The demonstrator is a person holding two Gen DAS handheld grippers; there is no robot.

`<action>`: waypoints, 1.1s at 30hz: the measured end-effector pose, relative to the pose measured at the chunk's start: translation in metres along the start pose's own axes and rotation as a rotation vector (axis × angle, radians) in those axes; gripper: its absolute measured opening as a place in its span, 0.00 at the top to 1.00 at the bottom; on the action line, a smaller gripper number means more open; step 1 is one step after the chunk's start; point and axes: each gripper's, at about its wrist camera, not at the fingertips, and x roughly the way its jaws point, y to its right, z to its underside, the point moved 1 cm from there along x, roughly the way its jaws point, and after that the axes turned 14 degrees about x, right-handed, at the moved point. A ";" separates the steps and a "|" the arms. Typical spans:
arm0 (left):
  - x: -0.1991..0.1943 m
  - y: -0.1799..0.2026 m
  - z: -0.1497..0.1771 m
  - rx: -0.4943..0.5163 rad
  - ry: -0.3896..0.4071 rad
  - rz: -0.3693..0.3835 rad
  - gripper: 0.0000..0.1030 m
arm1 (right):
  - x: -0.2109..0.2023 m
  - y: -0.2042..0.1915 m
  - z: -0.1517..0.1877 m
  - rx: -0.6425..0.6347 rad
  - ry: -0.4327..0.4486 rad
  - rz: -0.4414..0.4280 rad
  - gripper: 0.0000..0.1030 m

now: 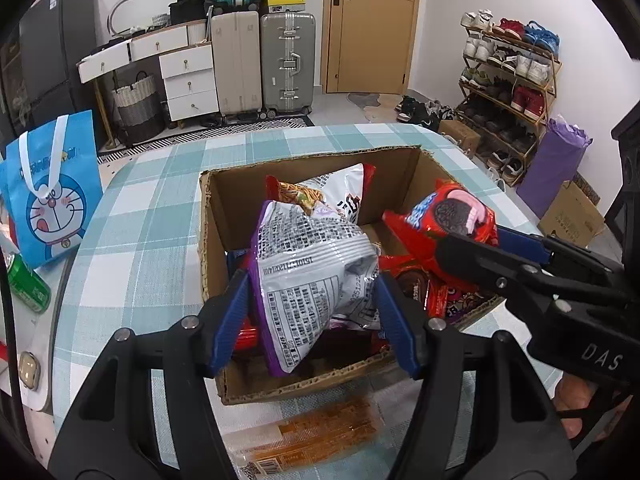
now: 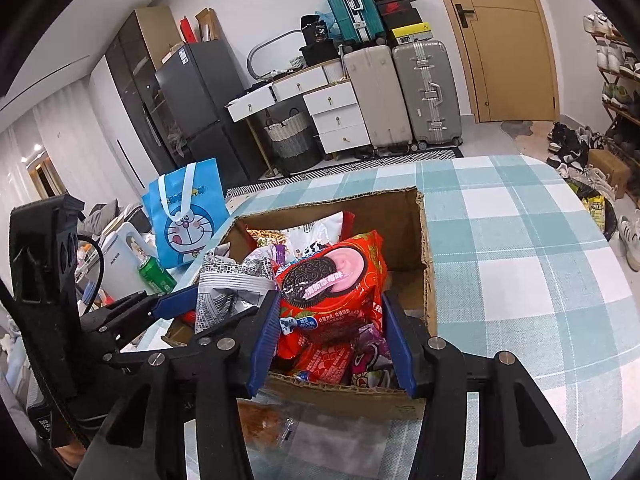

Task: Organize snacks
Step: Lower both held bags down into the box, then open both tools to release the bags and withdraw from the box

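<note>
An open cardboard box [image 1: 218, 208] [image 2: 404, 208] stands on the checked table and holds several snack packs. My left gripper [image 1: 314, 312] is shut on a white and purple snack bag [image 1: 308, 276] and holds it over the box's near side; the bag also shows in the right wrist view [image 2: 228, 284]. My right gripper [image 2: 330, 340] is shut on a red Oreo pack [image 2: 332, 276] over the box's near right part; the pack also shows in the left wrist view [image 1: 444, 216]. A white and red noodle pack [image 1: 336, 188] leans at the back of the box.
A clear pack of orange snacks [image 1: 320, 436] lies on the table [image 2: 520, 264] in front of the box. A blue Doraemon bag [image 1: 56, 188] and a green can [image 1: 28, 284] are to the left, beyond the table edge. Suitcases, drawers and a shoe rack stand behind.
</note>
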 end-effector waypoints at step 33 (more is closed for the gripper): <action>-0.123 -0.007 0.103 -0.065 0.041 0.035 0.01 | -0.081 0.005 0.070 -0.058 -0.042 0.009 0.01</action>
